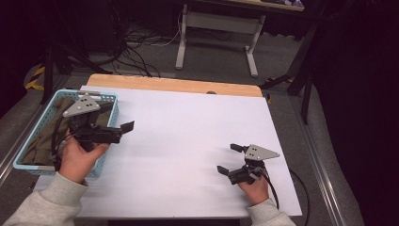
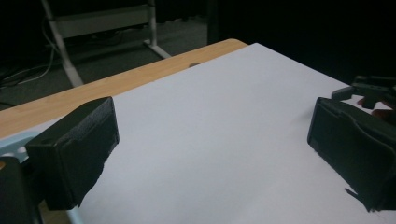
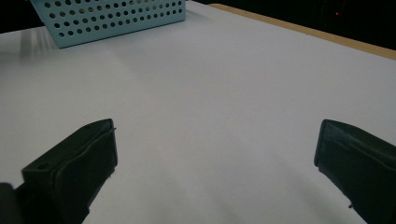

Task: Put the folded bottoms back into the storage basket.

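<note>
A: High view first. Left gripper sits at the right wall of the basket, jaws spread, nothing between them. Basket stands on the left edge of the sheet. Inside it, a dark olive cloth, lying low and crumpled.

B: And the other hand?

A: Right gripper rests low on the sheet, near the front right, well apart from the basket. Jaws released too, empty.

B: Left gripper view?

A: Both jaws wide, bare sheet between them, wooden table edge beyond. Right gripper shows far off at the right margin. No grasp.

B: Right gripper view?

A: Jaws parted, white sheet ahead, basket wall at top left with its rows of holes. Nothing held.

B: So how far along?

A: Judging by this: the cloth is in the basket, both grippers are empty, no other item lies on the sheet. Reads either as a very early point, before the cloth gets lifted out, or as finished, with the cloth stowed. I cannot tell which. If lifting out is the job, all of it remains: reach in, pinch, pull onto the sheet.
</note>
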### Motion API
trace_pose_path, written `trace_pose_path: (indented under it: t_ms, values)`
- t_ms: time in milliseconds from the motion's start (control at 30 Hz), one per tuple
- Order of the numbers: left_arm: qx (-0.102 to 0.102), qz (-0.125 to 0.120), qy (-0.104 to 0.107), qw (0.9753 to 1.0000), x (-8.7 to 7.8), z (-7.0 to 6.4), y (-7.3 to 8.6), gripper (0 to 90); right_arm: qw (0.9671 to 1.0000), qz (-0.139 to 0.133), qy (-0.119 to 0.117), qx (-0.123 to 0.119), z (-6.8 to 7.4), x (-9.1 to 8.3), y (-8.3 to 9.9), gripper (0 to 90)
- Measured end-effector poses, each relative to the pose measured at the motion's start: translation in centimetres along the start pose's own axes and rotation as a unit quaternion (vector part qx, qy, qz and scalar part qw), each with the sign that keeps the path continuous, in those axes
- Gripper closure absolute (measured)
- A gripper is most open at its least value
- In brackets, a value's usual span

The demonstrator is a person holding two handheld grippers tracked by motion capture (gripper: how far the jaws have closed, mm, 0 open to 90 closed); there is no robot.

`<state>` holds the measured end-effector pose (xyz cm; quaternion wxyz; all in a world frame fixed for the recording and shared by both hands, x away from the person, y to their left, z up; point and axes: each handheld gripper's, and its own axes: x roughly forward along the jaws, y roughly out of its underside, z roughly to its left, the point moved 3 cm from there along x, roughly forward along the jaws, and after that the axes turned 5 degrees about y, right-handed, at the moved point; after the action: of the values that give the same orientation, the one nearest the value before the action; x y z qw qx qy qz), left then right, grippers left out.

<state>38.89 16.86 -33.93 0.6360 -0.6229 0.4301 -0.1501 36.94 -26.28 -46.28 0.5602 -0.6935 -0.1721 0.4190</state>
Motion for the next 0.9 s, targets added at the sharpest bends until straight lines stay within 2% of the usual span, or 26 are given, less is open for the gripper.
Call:
trace_pose_path:
  t_ms: [33,133,167,267,333,367,433,567,733,900]
  values:
    - [0.001,0.002,0.012,0.9999,0.9,-0.5,0.2,3.0,1.0000,0.000,0.000,0.000,0.0,0.0,0.0,0.0]
    - [-0.001,0.001,0.027,0.9996,2.3,-1.1,0.5,3.7,1.0000,-0.001,-0.001,-0.002,0.0,0.0,0.0,0.0]
    - [-0.001,0.001,0.027,0.9996,2.3,-1.1,0.5,3.8,1.0000,-0.001,-0.001,-0.002,0.0,0.0,0.0,0.0]
    - [0.001,0.010,0.059,0.9982,4.0,-1.8,1.3,3.8,1.0000,-0.002,-0.002,-0.002,0.0,0.0,0.0,0.0]
    - [0.001,0.011,0.063,0.9980,4.3,-2.0,1.5,4.1,1.0000,-0.001,-0.002,-0.003,0.0,0.0,0.0,0.0]
    - [0.003,0.013,0.070,0.9975,5.2,-2.4,1.9,4.5,1.0000,-0.002,-0.002,-0.002,0.0,0.0,0.0,0.0]
    - [0.006,0.014,0.074,0.9971,5.7,-2.6,2.2,4.6,1.0000,-0.002,-0.002,-0.003,0.0,0.0,0.0,0.0]
    - [0.027,0.024,0.075,0.9965,6.9,-3.0,2.9,5.5,1.0000,-0.002,-0.003,-0.002,0.1,0.0,0.0,0.0]
    - [0.019,0.021,0.090,0.9955,8.4,-3.4,4.1,5.5,1.0000,-0.002,-0.004,-0.002,0.1,0.0,0.0,0.0]
    - [0.015,0.025,0.090,0.9955,9.3,-3.3,5.2,5.7,1.0000,-0.002,-0.005,-0.003,0.1,0.0,0.0,0.0]
